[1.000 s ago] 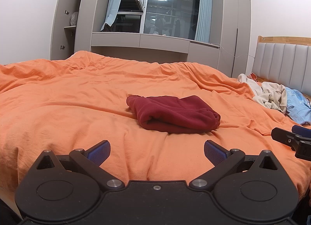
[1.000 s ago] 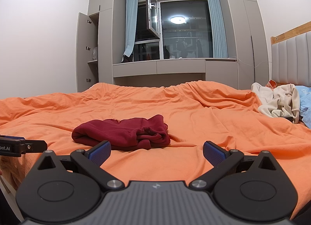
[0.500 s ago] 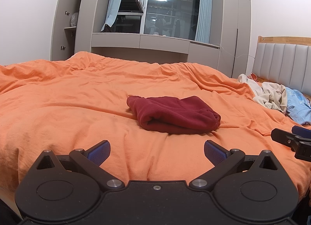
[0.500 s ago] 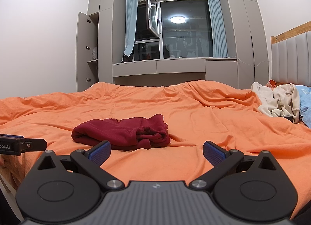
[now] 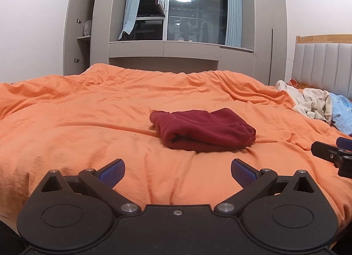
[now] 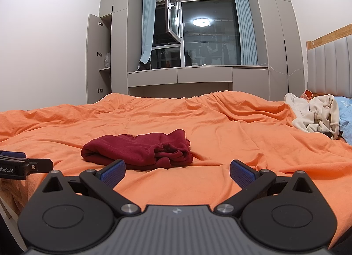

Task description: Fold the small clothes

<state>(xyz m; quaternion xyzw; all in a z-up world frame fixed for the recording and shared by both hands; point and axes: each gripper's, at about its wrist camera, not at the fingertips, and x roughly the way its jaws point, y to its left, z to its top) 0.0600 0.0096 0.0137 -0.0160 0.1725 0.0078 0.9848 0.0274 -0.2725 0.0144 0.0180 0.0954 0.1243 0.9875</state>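
Note:
A dark red garment (image 5: 203, 130) lies folded into a compact bundle in the middle of the orange bed cover (image 5: 88, 122). It also shows in the right wrist view (image 6: 140, 152). My left gripper (image 5: 177, 172) is open and empty, held low over the near edge of the bed, short of the garment. My right gripper (image 6: 177, 172) is open and empty too, a little to the right of the bundle. Each gripper's tip shows at the side of the other's view.
A heap of beige and cream clothes (image 6: 314, 114) and a light blue item (image 5: 343, 109) lie at the right by the padded headboard (image 5: 323, 65). Grey cabinets and a window (image 6: 198, 34) stand beyond the bed's far side.

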